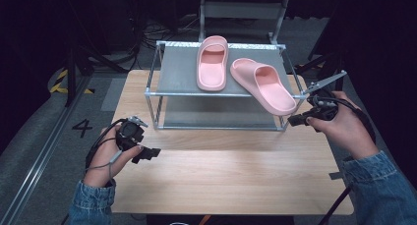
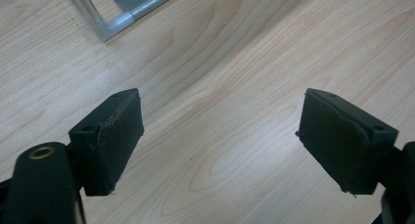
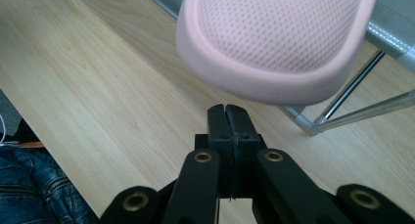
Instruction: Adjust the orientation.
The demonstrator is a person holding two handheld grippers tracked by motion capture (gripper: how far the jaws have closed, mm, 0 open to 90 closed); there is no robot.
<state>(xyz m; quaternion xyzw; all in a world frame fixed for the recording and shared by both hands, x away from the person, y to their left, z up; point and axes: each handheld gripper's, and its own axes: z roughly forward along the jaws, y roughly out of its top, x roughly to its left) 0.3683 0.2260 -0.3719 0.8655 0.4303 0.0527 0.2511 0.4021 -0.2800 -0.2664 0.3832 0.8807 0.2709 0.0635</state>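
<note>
1. Right gripper (image 3: 228, 111) jaws pressed together, empty, just below overhanging heel of right pink slide sandal (image 1: 264, 84) on shelf rack (image 1: 158, 68).
2. Risk: an upward nudge tips the sandal off.
3. Left gripper (image 2: 220, 136) spread, idle over table (image 1: 221, 176).

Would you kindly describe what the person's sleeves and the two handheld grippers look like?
Both forearms wear blue denim sleeves. The left gripper is black, with a thin cable looping around the hand. The right gripper is black too, topped by a grey three-cornered plate, with a dark cable. Their jaws are blocky black pads on arms with brass-coloured rivets.
</note>
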